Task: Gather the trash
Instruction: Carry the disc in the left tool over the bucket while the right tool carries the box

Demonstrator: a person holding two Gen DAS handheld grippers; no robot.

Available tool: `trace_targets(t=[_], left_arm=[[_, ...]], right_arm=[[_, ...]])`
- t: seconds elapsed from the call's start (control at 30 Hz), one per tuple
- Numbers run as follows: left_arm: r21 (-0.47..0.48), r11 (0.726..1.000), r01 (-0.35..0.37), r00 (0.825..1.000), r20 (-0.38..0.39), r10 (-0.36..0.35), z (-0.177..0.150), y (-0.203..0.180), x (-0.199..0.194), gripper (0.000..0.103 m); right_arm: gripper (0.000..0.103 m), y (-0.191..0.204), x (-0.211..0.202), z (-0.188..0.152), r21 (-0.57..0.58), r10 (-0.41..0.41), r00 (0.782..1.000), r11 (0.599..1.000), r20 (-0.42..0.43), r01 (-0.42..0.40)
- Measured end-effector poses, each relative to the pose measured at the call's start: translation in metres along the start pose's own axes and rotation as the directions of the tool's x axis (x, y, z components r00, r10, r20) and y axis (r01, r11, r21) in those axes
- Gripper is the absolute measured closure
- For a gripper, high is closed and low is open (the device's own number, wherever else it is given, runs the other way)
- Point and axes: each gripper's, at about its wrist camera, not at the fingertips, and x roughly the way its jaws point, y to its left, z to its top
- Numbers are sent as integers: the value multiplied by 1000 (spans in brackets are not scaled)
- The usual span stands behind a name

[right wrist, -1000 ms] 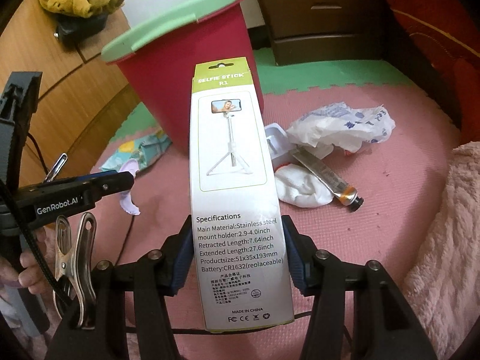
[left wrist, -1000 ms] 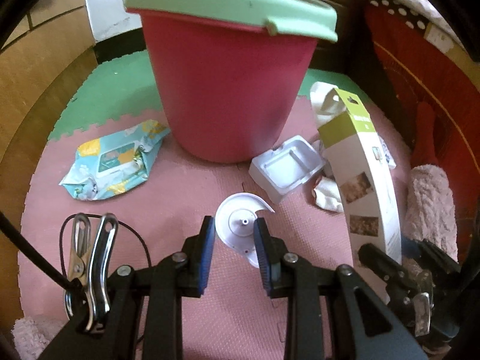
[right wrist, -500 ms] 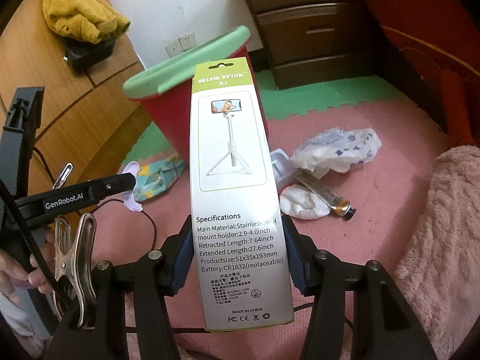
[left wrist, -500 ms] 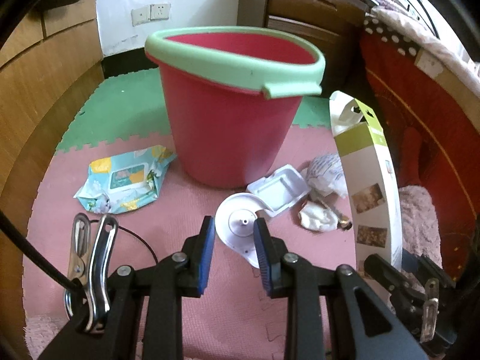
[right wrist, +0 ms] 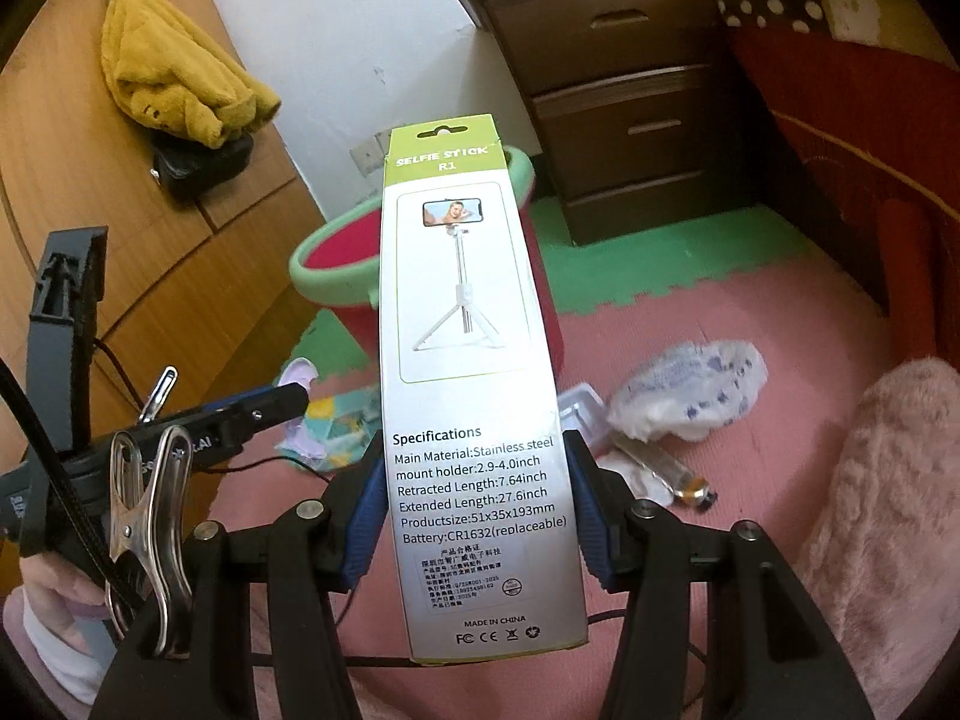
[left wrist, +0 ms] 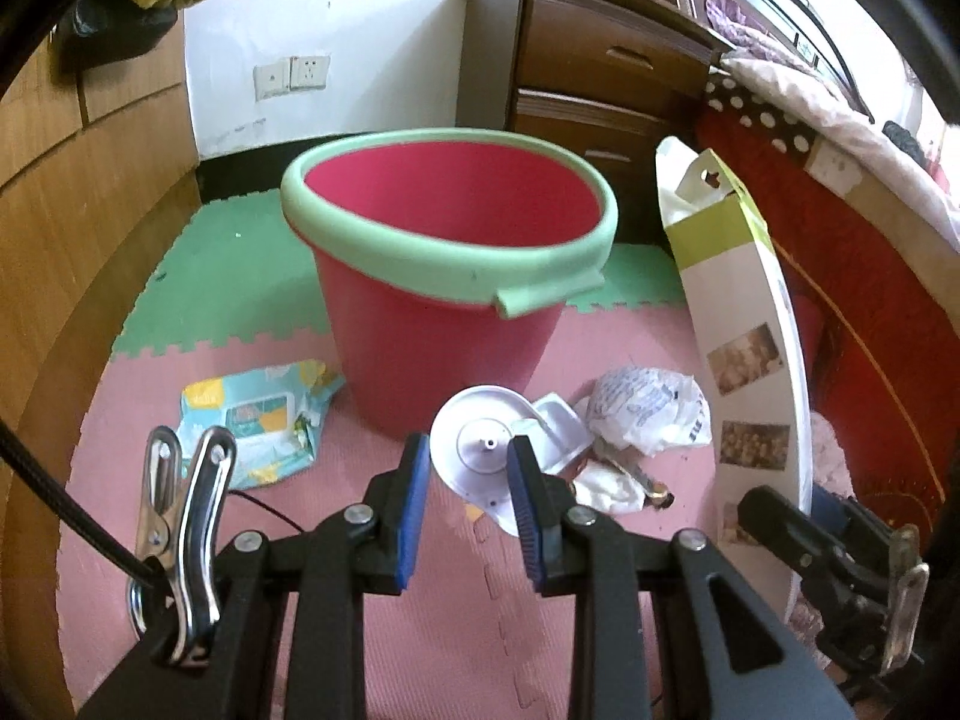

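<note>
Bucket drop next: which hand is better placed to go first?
Left, probably. Its gripper holds the white disc facing the bucket head-on; the right gripper's box sits off to the side.

This is looking like a bedroom in a home — a dark wooden nightstand [right wrist: 630,120] with drawers is standing against a white wall beside a bed [left wrist: 840,138] that is carrying a red cover and a polka-dot cloth. Pink and green foam puzzle mats [left wrist: 240,276] are covering the floor, a wooden wardrobe [right wrist: 180,276] is rising on the left with a yellow garment [right wrist: 174,72] hanging over it, and wall sockets [left wrist: 294,75] are showing — all plainly domestic.
</note>
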Motion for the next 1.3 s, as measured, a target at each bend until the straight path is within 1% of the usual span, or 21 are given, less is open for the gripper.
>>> trace_targets(t=[0.27, 0.43, 0.53, 0.73, 0.83, 1.03, 1.13, 1.3], left_arm=[[12, 1000, -1, 999, 46, 1, 28, 4, -1, 76], [19, 1000, 4, 996, 84, -5, 51, 6, -4, 76], [25, 1000, 20, 994, 106, -22, 68, 8, -6, 76], [37, 999, 25, 989, 148, -30, 100, 15, -2, 76], [45, 999, 16, 987, 162, -23, 113, 18, 8, 76], [24, 1000, 3, 989, 149, -7, 126, 24, 42, 76], [5, 1000, 0, 988, 154, -1, 130, 28, 59, 76], [-19, 999, -31, 987, 156, 34, 138, 34, 83, 76]], right_arm=[[48, 14, -2, 21, -27, 17, 999, 1000, 33, -16], [48, 18, 0, 29, -35, 16, 999, 999, 45, -14], [48, 18, 2, 32, -27, 18, 998, 999, 53, -17], [48, 13, 9, 33, -14, 14, 998, 1000, 56, -13], [48, 11, 13, 37, -9, 13, 998, 1000, 59, -13], [48, 7, 20, 49, 12, 22, 997, 1000, 79, -23], [48, 8, 22, 55, 2, 16, 996, 1000, 87, -16], [48, 13, 28, 65, -23, 8, 995, 1000, 98, -5]])
